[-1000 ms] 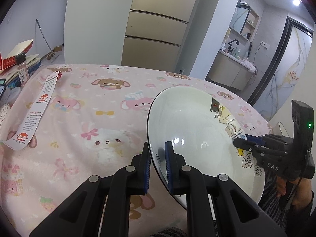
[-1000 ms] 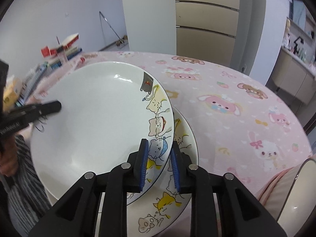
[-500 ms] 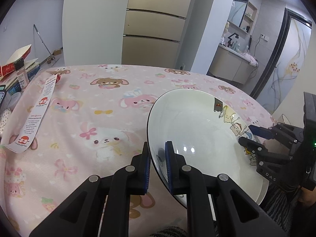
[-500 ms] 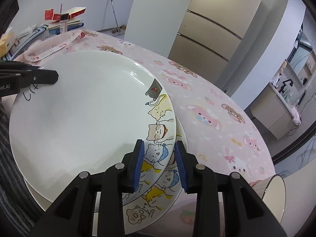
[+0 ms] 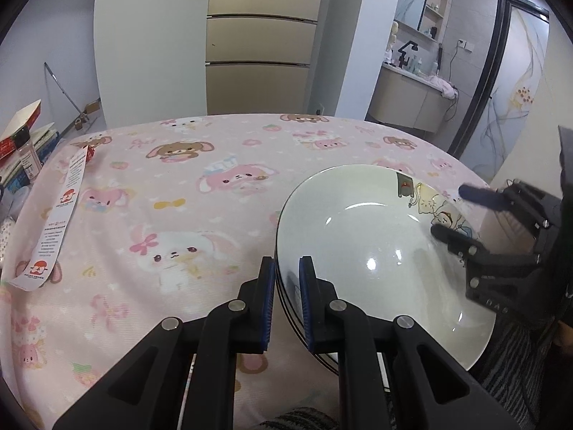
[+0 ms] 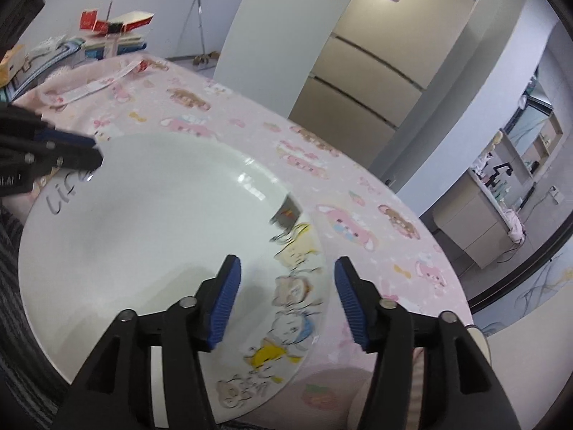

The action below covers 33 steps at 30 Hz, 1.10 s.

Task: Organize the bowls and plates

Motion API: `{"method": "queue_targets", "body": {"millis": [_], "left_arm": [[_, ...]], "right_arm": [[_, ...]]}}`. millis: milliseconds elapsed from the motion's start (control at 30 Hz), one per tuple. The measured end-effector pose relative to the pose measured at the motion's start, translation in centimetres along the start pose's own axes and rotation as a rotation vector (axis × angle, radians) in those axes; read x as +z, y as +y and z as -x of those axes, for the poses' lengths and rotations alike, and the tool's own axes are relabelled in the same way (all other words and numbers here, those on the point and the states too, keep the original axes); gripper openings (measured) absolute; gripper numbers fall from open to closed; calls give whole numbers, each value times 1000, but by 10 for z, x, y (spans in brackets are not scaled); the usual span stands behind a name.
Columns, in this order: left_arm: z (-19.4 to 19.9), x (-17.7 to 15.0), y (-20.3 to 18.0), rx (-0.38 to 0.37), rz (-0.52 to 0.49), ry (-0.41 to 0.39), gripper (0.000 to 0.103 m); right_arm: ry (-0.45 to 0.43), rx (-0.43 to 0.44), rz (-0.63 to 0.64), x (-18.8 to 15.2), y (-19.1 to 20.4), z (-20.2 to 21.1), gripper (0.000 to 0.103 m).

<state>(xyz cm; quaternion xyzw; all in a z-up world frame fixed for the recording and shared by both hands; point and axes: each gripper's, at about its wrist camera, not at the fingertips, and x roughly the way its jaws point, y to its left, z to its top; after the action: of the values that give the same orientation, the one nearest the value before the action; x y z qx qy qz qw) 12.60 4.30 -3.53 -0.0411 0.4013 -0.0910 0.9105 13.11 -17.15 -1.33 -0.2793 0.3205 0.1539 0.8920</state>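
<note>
The white ceramic plate with cartoon cats printed along one side (image 5: pixel 376 247) sits at the near edge of the round table under its pink tablecloth printed with rabbits and bears (image 5: pixel 186 193) — and it serves as the landmark here. It lies on top of another plate; dark rim lines of the stack show at its left edge in the left wrist view, though how many lie beneath cannot be told.

The left gripper (image 5: pixel 287 301) is pinched narrow on the plate's left rim, one blue pad on each side of the edge. In the right wrist view it reaches in at the plate's far left, beside the word written in black on the rim.

The right gripper (image 6: pixel 286 297) stands over the cat-printed side of the plate. Its jaws have just been opening; the rim with the cats lies between the blue pads, and neither pad presses on it.

Left of the plate, across the cloth, lies a long white paper strip with red logos (image 5: pixel 59 220) — well apart from it.
</note>
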Motion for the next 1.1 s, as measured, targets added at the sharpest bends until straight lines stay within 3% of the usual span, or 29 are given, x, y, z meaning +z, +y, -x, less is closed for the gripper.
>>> {"method": "queue_targets", "body": {"millis": [33, 67, 167, 233, 333, 400, 433, 467, 700, 1100], "left_arm": [[-1, 0, 1, 3, 3, 3, 15], [-1, 0, 1, 4, 5, 4, 15], [1, 0, 0, 20, -1, -5, 15], [3, 1, -3, 36, -11, -15, 15], [3, 1, -3, 46, -11, -18, 17], [4, 2, 0, 49, 0, -19, 49], [5, 3, 1, 57, 6, -23, 95], [6, 3, 2, 65, 10, -35, 103], [13, 5, -1, 86, -11, -89, 103], [21, 5, -5, 111, -32, -120, 103]], "right_arm": [[-12, -5, -9, 1, -2, 2, 57], [-23, -9, -17, 2, -4, 3, 71], [-83, -29, -34, 4, -7, 11, 96], [-119, -29, -43, 6, -8, 16, 103], [-145, -8, -51, 8, -9, 20, 103], [-157, -7, -57, 9, -10, 21, 103], [-166, -11, -61, 9, -10, 23, 103], [-178, -13, -67, 10, -11, 24, 103], [-252, -27, -92, 10, -16, 37, 103], [-290, -20, -101, 11, -18, 44, 103]]}}
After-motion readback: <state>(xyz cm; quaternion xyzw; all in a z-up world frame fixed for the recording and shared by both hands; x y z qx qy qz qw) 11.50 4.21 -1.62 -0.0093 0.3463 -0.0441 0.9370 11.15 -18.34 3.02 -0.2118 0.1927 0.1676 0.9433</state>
